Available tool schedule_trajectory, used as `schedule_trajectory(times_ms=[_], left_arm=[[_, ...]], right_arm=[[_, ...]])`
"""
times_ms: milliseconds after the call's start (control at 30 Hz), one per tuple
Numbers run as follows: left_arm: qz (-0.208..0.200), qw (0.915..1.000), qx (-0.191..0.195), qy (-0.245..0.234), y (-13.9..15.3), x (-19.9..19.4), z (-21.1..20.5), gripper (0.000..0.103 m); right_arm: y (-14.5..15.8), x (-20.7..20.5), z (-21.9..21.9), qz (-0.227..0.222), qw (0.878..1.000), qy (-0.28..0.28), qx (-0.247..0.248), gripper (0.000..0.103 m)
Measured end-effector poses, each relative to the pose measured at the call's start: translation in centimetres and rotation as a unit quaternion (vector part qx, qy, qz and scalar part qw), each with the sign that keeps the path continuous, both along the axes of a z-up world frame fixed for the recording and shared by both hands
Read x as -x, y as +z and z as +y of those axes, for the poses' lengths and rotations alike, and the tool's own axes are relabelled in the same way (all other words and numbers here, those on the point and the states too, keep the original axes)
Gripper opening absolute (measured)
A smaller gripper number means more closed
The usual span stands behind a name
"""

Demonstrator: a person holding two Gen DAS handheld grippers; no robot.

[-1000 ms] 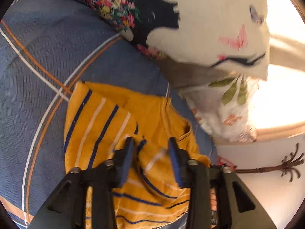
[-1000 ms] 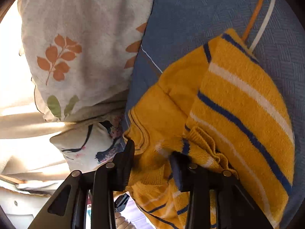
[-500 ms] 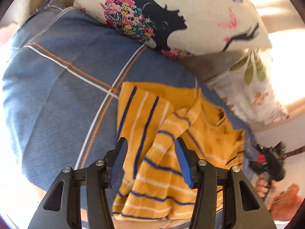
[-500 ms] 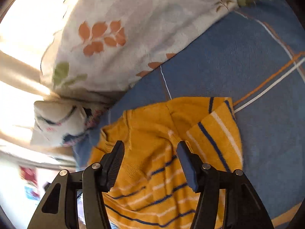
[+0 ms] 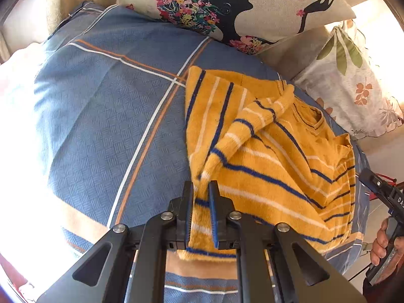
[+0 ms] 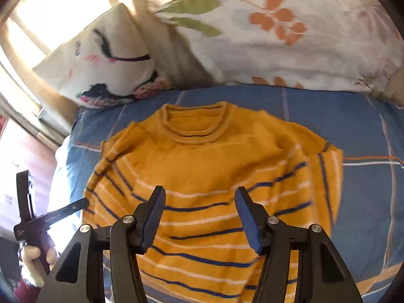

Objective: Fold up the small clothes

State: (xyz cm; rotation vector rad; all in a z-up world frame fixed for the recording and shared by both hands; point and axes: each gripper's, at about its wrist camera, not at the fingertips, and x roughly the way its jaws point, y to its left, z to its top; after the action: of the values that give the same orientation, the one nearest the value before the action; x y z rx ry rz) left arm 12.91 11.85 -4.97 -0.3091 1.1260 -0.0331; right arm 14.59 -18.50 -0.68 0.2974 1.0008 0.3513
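Observation:
A small mustard-yellow sweater [image 5: 265,156] with navy and white stripes lies on a blue bedcover [image 5: 106,126], both sleeves folded in over its body. My left gripper [image 5: 201,192] is nearly shut at the sweater's bottom hem corner, with yellow fabric between its fingers. In the right wrist view the sweater [image 6: 207,166] lies collar away from me. My right gripper [image 6: 199,202] is open and empty, hovering over the striped lower body. The left gripper [image 6: 50,217] shows at the left edge of that view.
A cream cushion with a black silhouette and flowers [image 5: 227,7] and a white pillow with orange and green leaves [image 6: 277,32] lie at the bed's head, just beyond the sweater. Bare blue bedcover with orange and white lines [image 6: 373,156] spreads to the sides. The bed edge is near my left gripper.
Both grippers let go of the sleeves and pulled back from the sweater. My left gripper then dropped to the bottom hem corner and narrowed on it. My right gripper opened wide and swung square to the collar.

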Motion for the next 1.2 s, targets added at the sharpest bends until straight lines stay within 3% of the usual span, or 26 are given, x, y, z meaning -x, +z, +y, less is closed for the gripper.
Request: schedule_trajectory(times_ms=[33,100,133,167,200,233,267,500,667,800,933,1067,1167,1200], left_arm=[[-0.002,1.0000,0.003,-0.003,0.0,0.3,0.1,0.012],[-0.002,1.0000,0.001,-0.008,-0.3,0.8,0.3,0.032],[0.001,1.0000,-0.003,-0.008,-0.5,0.9,0.1,0.033],[0.007,0.9999,-0.007,-0.011,-0.8,0.9,0.0,0.033],[0.016,0.9996,-0.010,-0.019,-1.1,0.8,-0.4,0.022],[0.022,0.9994,-0.008,-0.025,-1.3,0.8,-0.4,0.016],[0.027,0.9993,-0.004,-0.028,-1.5,0.8,-0.2,0.011],[0.041,0.9977,0.041,-0.033,-1.9,0.8,1.7,0.011],[0.046,0.9957,0.070,-0.040,-2.5,0.6,2.6,0.011],[0.038,0.9957,0.074,-0.042,-1.7,1.3,3.2,0.013],[0.018,0.9986,0.039,-0.030,-0.1,2.7,3.4,0.014],[-0.001,0.9998,0.019,-0.007,1.5,4.4,3.7,0.021],[-0.013,0.9998,0.012,0.005,2.1,5.7,3.4,0.028],[-0.012,0.9999,0.009,0.006,2.1,6.1,3.2,0.028]], right_arm=[[0.0,-0.5,1.4,0.002,1.000,0.018,-0.005,0.062],[-0.1,-1.8,5.0,0.006,0.999,0.053,-0.008,0.058],[-0.2,-2.5,6.6,0.007,0.998,0.066,-0.006,0.053],[-0.4,-3.3,8.0,0.011,0.997,0.077,-0.003,0.039],[-0.9,-4.5,9.7,0.021,0.996,0.089,0.004,0.027],[-1.3,-5.5,11.0,0.030,0.995,0.096,0.008,0.025],[-1.8,-6.4,12.2,0.038,0.994,0.104,0.011,0.025],[-4.6,-12.5,19.9,0.083,0.987,0.135,0.038,0.025],[-4.5,-13.5,21.4,0.071,0.985,0.139,0.070,0.027],[-2.0,-11.9,18.6,0.055,0.992,0.113,0.034,0.027],[-0.2,-7.9,12.4,0.039,0.997,0.066,0.031,0.027],[-1.6,-5.0,3.5,0.053,0.997,-0.013,0.059,0.027],[-3.6,-5.0,-4.2,0.076,0.989,-0.099,0.084,0.027],[-4.4,-5.0,-6.7,0.084,0.986,-0.124,0.074,0.022]])
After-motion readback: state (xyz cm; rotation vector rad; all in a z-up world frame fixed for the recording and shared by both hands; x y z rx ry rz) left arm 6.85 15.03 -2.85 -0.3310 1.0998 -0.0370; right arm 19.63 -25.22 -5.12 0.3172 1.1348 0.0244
